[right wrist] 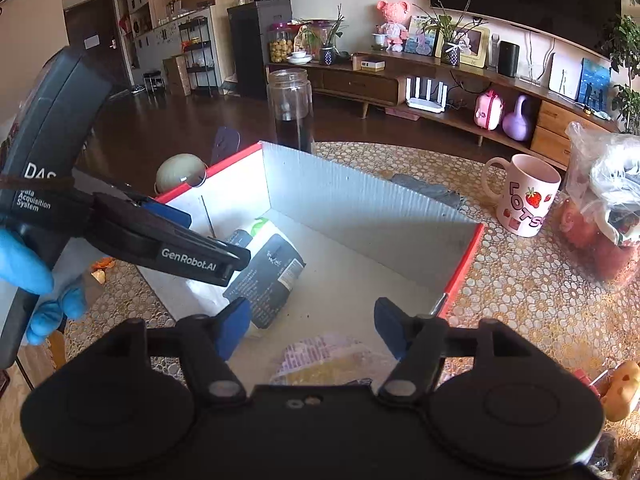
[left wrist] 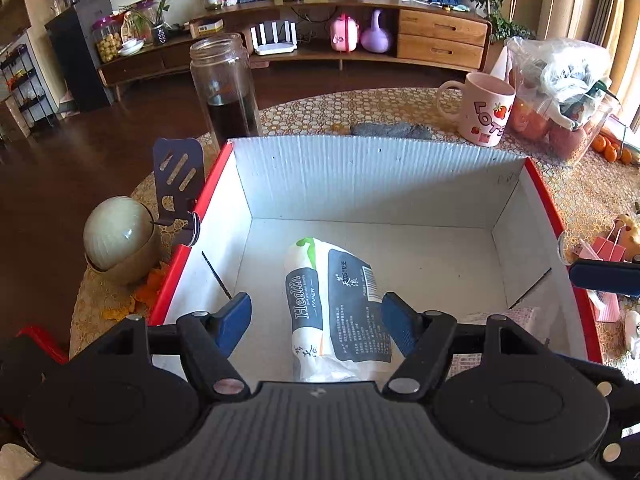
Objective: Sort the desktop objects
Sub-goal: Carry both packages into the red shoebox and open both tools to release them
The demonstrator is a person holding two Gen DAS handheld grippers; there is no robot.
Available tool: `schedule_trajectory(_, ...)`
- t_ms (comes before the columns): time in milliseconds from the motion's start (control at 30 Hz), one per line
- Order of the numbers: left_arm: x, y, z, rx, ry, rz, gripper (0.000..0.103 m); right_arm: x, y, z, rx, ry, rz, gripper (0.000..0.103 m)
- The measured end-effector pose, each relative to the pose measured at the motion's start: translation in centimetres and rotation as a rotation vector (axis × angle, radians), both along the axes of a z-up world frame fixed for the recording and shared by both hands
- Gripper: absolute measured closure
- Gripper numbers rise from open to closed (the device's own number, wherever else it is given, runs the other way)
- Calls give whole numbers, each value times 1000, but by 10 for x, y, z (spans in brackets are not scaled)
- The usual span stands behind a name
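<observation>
The near end of the tissue pack [left wrist: 320, 308] is hidden behind the left gripper's body. There's a snack bag [right wrist: 320, 360] in the box's near corner, mostly covered too, print too blurry to read. Mug [right wrist: 524, 196] lettering gets cut off by the plastic bag [right wrist: 608, 184].

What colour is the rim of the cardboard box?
Red, with white inside walls; the box rim shows best in the left wrist view.

My left gripper [left wrist: 316, 322] hangs tilted downward, jaws spread wide and empty; my right gripper [right wrist: 312, 326], just beside it, is likewise agape and empty.
</observation>
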State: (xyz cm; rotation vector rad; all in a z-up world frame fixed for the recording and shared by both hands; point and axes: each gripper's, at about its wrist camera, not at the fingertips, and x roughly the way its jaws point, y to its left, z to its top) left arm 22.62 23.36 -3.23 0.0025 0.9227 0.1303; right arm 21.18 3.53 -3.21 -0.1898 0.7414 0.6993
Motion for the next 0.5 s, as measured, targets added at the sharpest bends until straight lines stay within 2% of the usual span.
schedule_trajectory(100,-8,-8,11,-3,-20,-7,32,-6,-12,10,20,-10,-9,33)
schedule_trajectory(300,-23,-30,29,-96,-62,-58,32,-21,-43,27,53,-26,-27,32)
schedule_trajectory(500,-41,-64,45,-96,-119,-118,32,-35,-82,38,69,-41,-58,29)
